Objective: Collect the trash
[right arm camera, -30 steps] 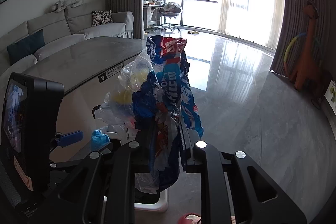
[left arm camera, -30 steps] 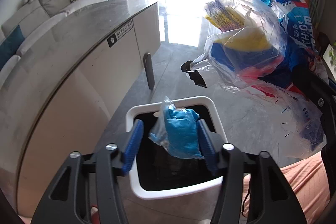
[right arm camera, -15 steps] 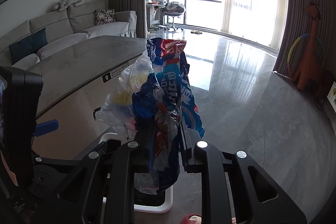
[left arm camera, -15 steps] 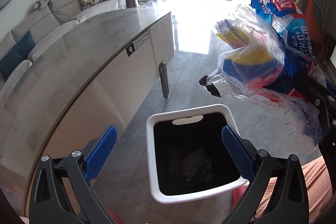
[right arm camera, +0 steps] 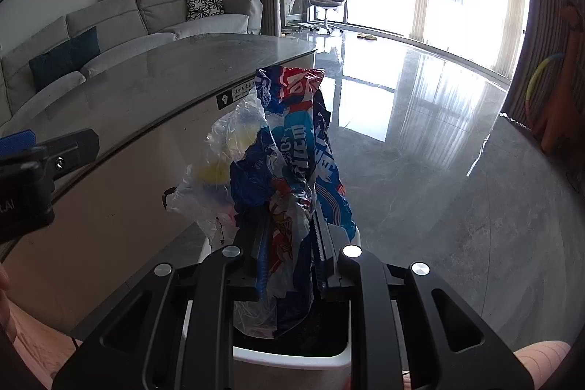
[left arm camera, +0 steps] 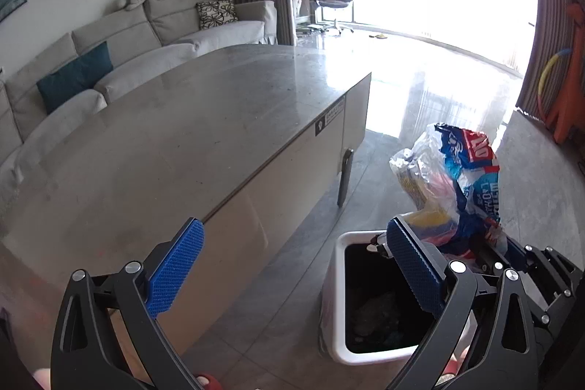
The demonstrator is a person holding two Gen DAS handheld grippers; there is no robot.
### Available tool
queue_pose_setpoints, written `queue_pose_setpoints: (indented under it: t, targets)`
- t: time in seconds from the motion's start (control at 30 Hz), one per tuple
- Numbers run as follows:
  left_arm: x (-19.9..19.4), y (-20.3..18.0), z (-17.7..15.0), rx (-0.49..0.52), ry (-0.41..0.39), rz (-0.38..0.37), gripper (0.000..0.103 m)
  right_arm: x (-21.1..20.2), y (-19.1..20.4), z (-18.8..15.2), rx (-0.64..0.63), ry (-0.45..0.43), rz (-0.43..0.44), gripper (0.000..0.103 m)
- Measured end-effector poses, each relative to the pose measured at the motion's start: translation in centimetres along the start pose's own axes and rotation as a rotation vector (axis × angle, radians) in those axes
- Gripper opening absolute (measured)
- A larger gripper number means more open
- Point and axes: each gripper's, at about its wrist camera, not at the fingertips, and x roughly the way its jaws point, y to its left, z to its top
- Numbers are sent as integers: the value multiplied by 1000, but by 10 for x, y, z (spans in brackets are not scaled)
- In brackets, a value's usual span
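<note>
The right gripper (right arm camera: pixel 290 254) is clamping its fingers (right arm camera: pixel 256 236) on a bunch of wrappers (right arm camera: pixel 289 152), blue, red and clear plastic standing up out of the grip and hanging down below it. The lower end of the bunch is dangling just over the open mouth of a white bin (right arm camera: pixel 292 359) sitting on the floor (right arm camera: pixel 438 170). The left gripper (left arm camera: pixel 292 265) is holding nothing, its blue-padded fingers (left arm camera: pixel 175 267) standing wide apart, the left one over the near edge of the bench (left arm camera: pixel 164 134) and the right one over the bin (left arm camera: pixel 338 298). From the left view the wrappers (left arm camera: pixel 460 185) are showing just beyond the bin's far right rim, with dark trash lying in the bottom of the bin. Far behind the bench a grey sofa (left arm camera: pixel 146 39) is standing against the wall.
</note>
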Motion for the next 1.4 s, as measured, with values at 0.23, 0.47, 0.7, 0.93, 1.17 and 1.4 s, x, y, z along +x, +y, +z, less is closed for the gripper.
queue_pose_setpoints:
  t: [0.23, 0.47, 0.7, 0.93, 1.17, 1.4]
  targets:
    - [4, 18, 3, -25, 7, 16, 99, 34, 13, -26, -9, 120, -10, 21]
    - [7, 25, 4, -48, 13, 8, 99, 58, 21, -34, -36, 202, -56, 38]
    - [5, 28, 3, -52, 2, 1, 99, 59, 21, -37, -1, 190, -108, 98]
    - [2, 32, 1, -64, 2, -9, 99, 30, 16, -10, 42, 80, -84, 98]
    - [-2, 36, 2, -72, -5, -8, 99, -2, 17, 12, 64, -14, -61, 98]
    - [-4, 41, 5, -82, -16, -4, 99, -15, 28, 27, 35, -81, -52, 98]
